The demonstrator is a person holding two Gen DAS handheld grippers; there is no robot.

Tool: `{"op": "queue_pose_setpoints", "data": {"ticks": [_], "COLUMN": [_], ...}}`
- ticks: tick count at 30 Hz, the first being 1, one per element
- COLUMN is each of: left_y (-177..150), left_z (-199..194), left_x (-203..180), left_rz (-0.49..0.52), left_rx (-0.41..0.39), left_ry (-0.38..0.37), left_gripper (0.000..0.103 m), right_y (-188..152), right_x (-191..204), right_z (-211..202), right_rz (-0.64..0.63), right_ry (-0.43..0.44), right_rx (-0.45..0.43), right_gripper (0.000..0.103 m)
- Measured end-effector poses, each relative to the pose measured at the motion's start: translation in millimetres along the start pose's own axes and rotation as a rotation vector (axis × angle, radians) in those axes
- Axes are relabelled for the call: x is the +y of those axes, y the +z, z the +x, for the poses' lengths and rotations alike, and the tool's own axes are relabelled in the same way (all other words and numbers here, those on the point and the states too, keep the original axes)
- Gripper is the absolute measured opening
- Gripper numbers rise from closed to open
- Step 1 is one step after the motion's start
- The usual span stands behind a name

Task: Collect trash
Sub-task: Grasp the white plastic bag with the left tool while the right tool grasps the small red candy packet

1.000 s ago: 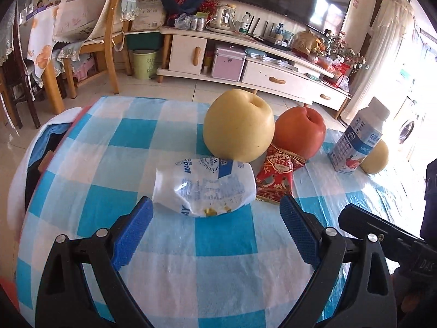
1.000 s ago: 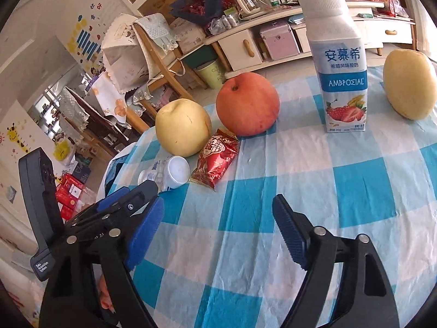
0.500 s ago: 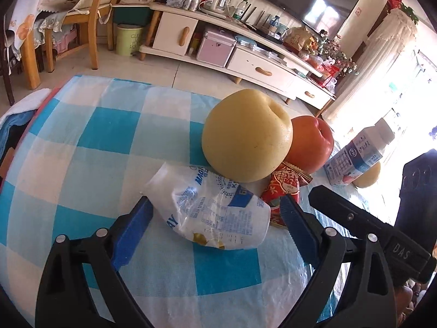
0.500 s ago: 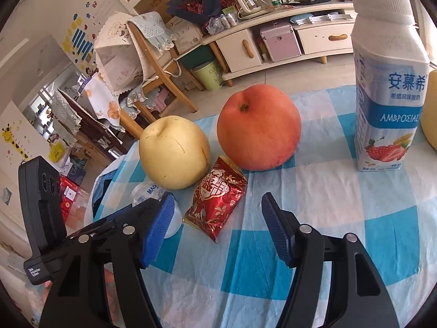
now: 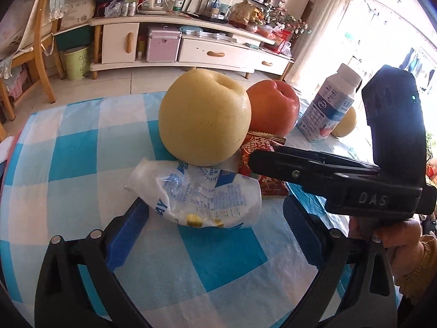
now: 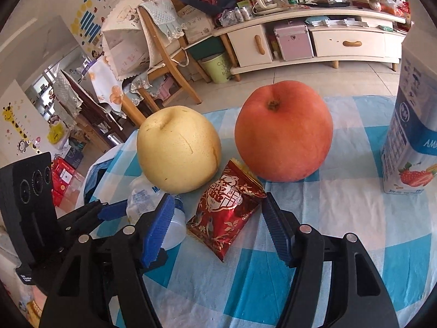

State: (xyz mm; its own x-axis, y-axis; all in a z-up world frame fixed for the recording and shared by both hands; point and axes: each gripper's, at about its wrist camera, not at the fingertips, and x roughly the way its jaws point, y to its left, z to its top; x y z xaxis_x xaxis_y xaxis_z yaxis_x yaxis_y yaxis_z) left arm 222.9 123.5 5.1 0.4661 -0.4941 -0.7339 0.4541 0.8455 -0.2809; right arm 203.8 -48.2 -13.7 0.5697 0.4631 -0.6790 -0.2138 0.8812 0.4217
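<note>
Red snack packet (image 6: 225,216) lies lengthwise between the right gripper (image 6: 218,228) fingers.

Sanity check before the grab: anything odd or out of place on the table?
Two pieces of litter among the upright food: a crumpled white wrapper and a red foil snack packet, both flat on the checked cloth by the yellow pear. No spill or damage visible.

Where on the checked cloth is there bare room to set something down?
Bare checked cloth lies left of the yellow pear and white wrapper, and between the red apple and yogurt bottle. The red packet, wrapper and fruit crowd together.
</note>
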Motion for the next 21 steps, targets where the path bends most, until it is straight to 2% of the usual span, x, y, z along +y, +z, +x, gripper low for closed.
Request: {"op": "queue_pose_setpoints", "data": {"ticks": [4, 8, 17, 19, 21], "left_y": [-0.7, -1.6, -6.4, -9.1, -12.3], "left_z": [-0.3, 2.1, 4.6, 3.8, 2.7], "left_x": [0.0, -6.0, -26.5, -33.9, -40.3], "left_rz": [0.001, -0.002, 0.050, 0.068, 0.079], "left_rx": [-0.001, -0.002, 0.023, 0.035, 0.048], "left_ry": [-0.024, -0.019, -0.001, -0.009, 0.010], "left_gripper": [0.098, 0.098, 0.097, 0.090, 0.089], "right_y": [0.0, -1.5, -13.0, -16.3, -20.8], "right_x": [8.1, 9.8, 10.0, 11.3, 10.4], "right_z": [6.3, 8.8, 0.9, -2.3, -6.8], "right_rz": [-0.054, -0.070, -0.082, -0.087, -0.082], "right_ry": [-0.037, -0.027, 0.043, 0.059, 0.072], "right_rx": [0.003, 0.024, 0.057, 0.071, 0.080], "right_gripper": [0.066, 0.043, 0.040, 0.039, 0.038]}}
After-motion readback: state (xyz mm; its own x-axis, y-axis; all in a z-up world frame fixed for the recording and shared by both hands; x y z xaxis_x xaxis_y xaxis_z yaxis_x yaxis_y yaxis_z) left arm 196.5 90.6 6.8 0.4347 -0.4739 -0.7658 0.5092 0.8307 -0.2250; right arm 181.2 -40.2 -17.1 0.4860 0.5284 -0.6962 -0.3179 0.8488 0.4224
